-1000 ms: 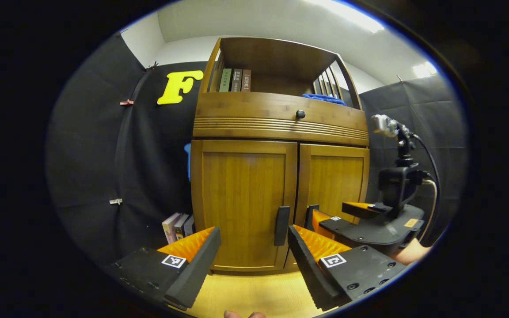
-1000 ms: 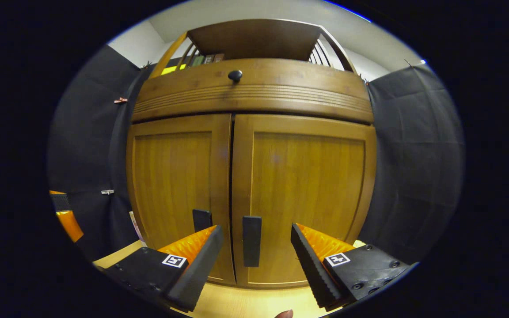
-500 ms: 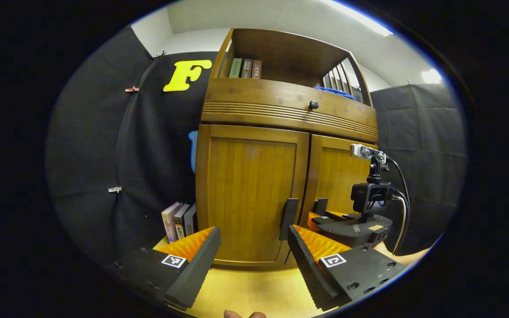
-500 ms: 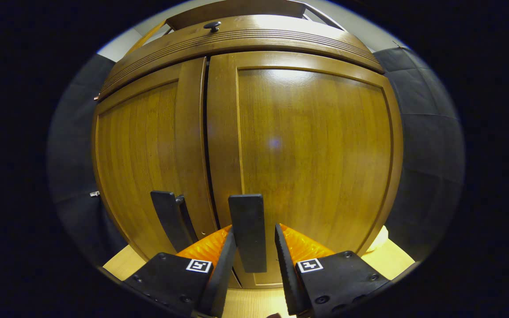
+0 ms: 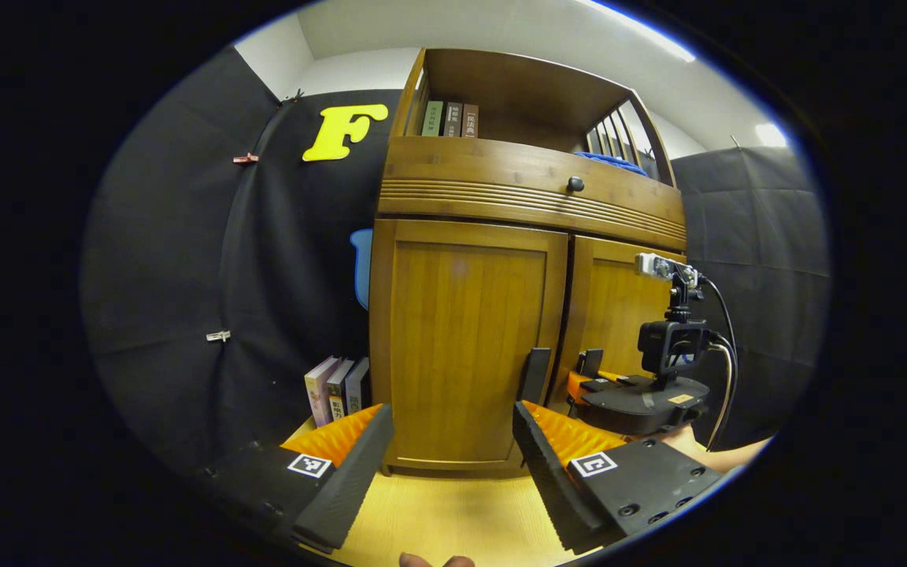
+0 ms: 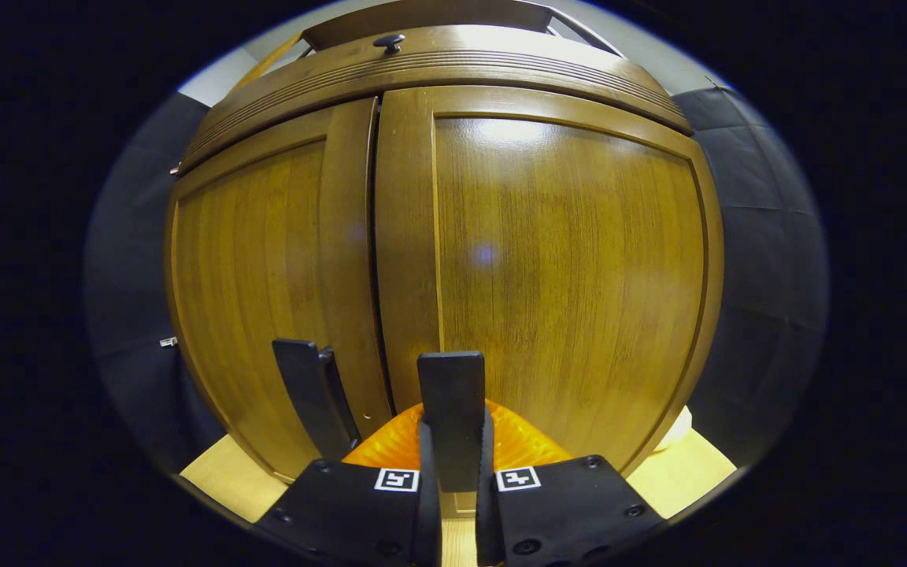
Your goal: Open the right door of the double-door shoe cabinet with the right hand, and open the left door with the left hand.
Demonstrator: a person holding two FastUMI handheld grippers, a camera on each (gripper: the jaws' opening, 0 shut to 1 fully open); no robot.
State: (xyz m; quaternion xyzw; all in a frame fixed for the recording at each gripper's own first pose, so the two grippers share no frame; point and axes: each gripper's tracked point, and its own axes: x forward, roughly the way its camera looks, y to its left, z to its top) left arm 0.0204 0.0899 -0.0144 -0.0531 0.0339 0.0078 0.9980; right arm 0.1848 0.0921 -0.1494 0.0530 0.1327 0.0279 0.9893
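Jaws of the right gripper [image 6: 453, 472] pinch the right door handle [image 6: 451, 394]; left gripper [image 5: 449, 449] jaws spread.

A pale wooden floor [image 5: 453, 520] carries the double-door shoe cabinet [image 5: 469, 339], standing upright on it, with a few upright books [image 5: 335, 390] just beside the cabinet's left side.

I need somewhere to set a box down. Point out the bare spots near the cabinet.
Bare floor lies in front of the left door, between the left claw's fingers. Books crowd the cabinet's left side; the right claw crowds the right door's handle.
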